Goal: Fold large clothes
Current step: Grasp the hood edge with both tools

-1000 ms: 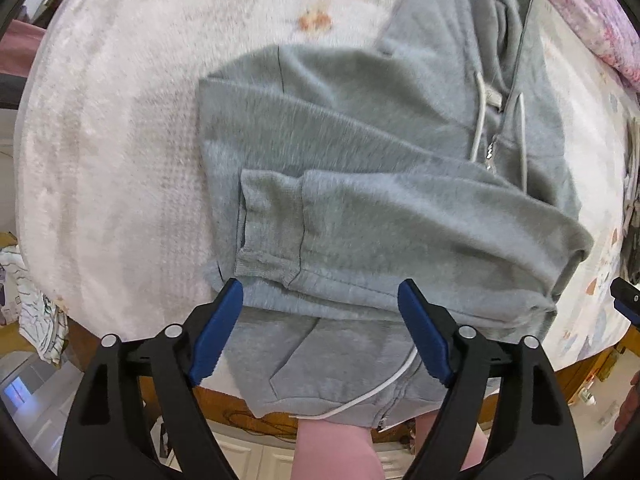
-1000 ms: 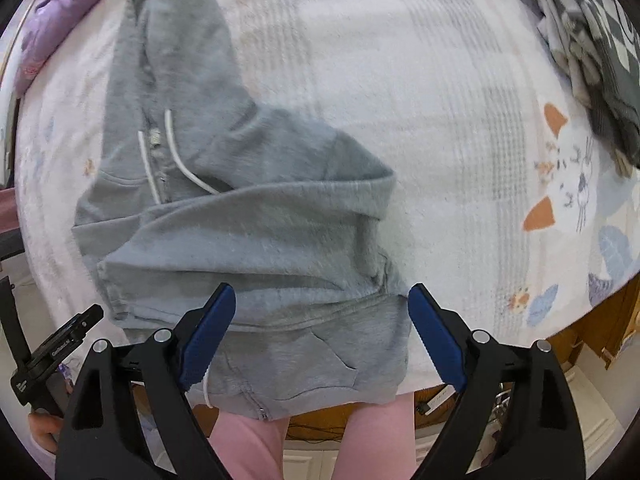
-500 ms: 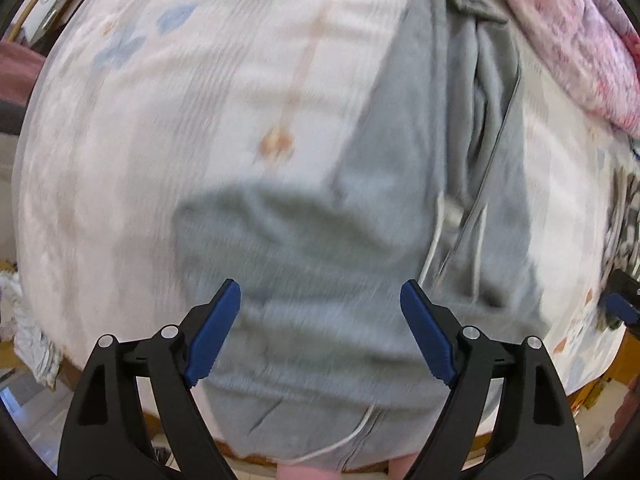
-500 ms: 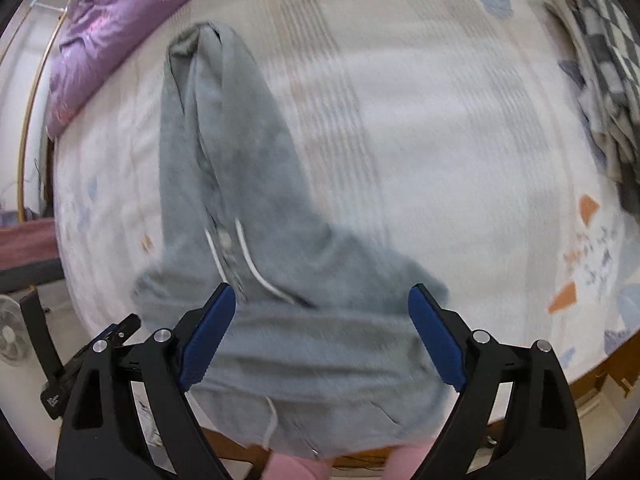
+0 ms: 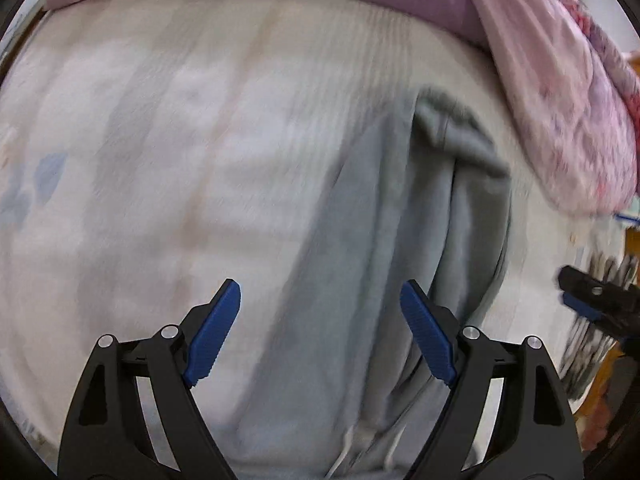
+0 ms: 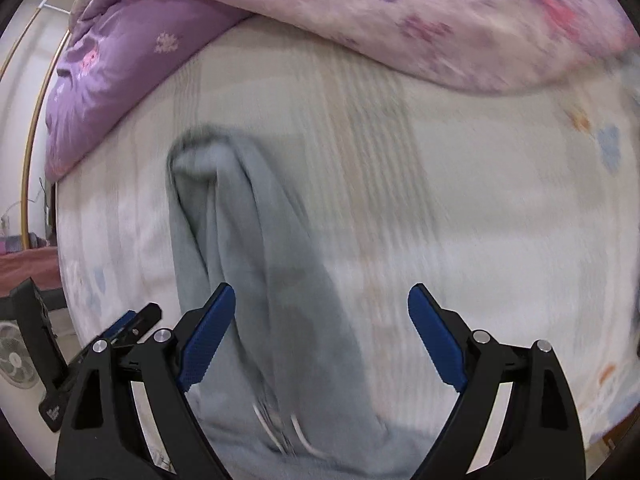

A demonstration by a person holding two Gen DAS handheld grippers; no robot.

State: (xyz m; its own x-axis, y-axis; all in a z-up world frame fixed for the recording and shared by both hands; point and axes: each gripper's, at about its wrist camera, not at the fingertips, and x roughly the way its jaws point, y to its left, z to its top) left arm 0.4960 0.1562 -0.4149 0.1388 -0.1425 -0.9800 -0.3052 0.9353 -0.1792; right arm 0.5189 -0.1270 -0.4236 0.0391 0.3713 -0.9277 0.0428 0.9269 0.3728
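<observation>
A grey zip hoodie (image 5: 384, 264) lies on the bed, its hood pointing away from me; it also shows in the right wrist view (image 6: 256, 248). White drawstrings (image 6: 280, 432) show near the bottom. My left gripper (image 5: 320, 328) is open and empty above the hood part, over its left side. My right gripper (image 6: 320, 336) is open and empty above the hood's right edge. Both views are motion-blurred.
A purple and pink quilt (image 6: 280, 16) lies bunched along the far side of the bed (image 5: 152, 152). The right gripper's tip (image 5: 592, 296) shows at the right edge of the left view. A checked cloth (image 5: 588, 344) lies at the far right. A fan (image 6: 16, 360) stands beside the bed.
Both grippers have moved forward along the hoodie from the folded sleeves and hem towards the hood. The quilt at the far side has come into view. Both stay open.
</observation>
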